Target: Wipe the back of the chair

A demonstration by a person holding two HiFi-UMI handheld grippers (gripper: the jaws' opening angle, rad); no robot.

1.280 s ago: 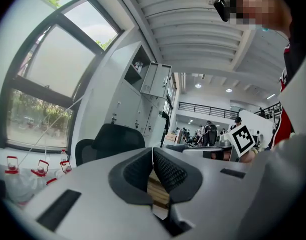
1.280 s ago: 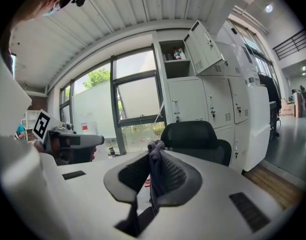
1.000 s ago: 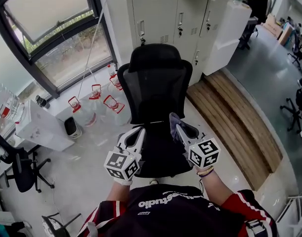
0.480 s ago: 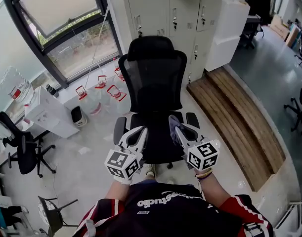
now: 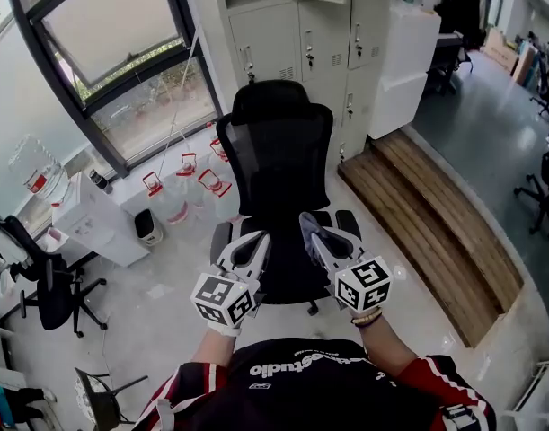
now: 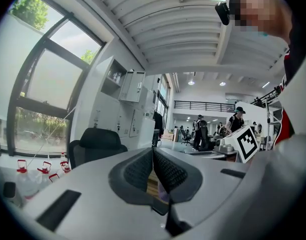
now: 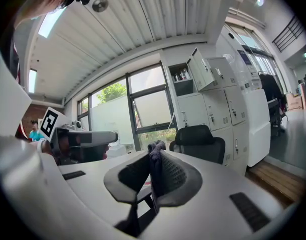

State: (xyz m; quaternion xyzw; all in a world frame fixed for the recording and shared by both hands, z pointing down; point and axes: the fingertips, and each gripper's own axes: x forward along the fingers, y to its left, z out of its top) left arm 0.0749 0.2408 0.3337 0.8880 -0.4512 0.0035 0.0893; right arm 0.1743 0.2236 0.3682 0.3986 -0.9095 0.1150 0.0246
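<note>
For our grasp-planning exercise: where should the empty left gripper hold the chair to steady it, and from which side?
Probably the armrest nearest the left gripper, from above: a narrow, level bar the jaws could span, unlike the wide mesh back of the chair. Open the shut jaws first.

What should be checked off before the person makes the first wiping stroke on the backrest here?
1. Cloth gripped: ok. The right gripper is shut on the cloth.
2. Spare hand free: ok. The left gripper is shut, with nothing seen gripped.
3. Cloth on the backrest: not ok. Both grippers are short of it, near the seat.
4. Backrest upright and facing the person: ok.
5. Way to the backrest clear: ok, nothing stands between.
6. Cloth clean or damp enough: cannot tell.
</note>
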